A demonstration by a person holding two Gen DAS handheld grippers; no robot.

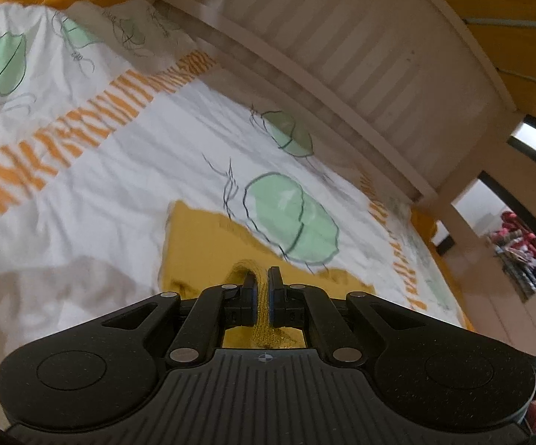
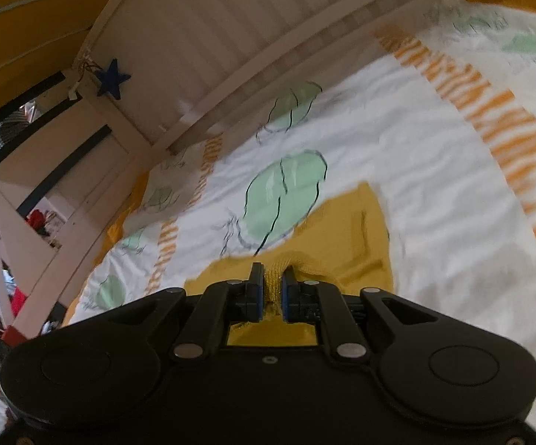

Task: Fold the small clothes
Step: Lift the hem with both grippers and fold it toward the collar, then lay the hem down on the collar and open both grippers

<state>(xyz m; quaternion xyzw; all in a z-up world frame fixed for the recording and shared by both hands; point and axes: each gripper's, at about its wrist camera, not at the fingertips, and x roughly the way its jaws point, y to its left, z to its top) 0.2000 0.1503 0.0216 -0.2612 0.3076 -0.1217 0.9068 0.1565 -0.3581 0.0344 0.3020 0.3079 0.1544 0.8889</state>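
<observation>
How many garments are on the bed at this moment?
1: a mustard-yellow knitted garment lies on the white patterned duvet, its near edge pinched by both the left gripper and right gripper. The grippers' bodies may hide others.

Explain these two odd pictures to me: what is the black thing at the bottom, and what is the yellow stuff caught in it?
There is no robot here. A person holds a hand-held pair of tongs in each hand, and a wide-angle camera on each one looks forward along its fingers, which is why everything bends. One picture comes from the left tongs, the other from the right tongs; the black shape at the bottom is the tool itself. Both look down on a bed with a white duvet printed with green shapes and orange bands, and a pale slatted bed frame behind it. On the duvet lies a mustard-yellow knitted garment. Each pair of tongs is shut on a bunch of its fabric, so the person holds it at two places.
</observation>
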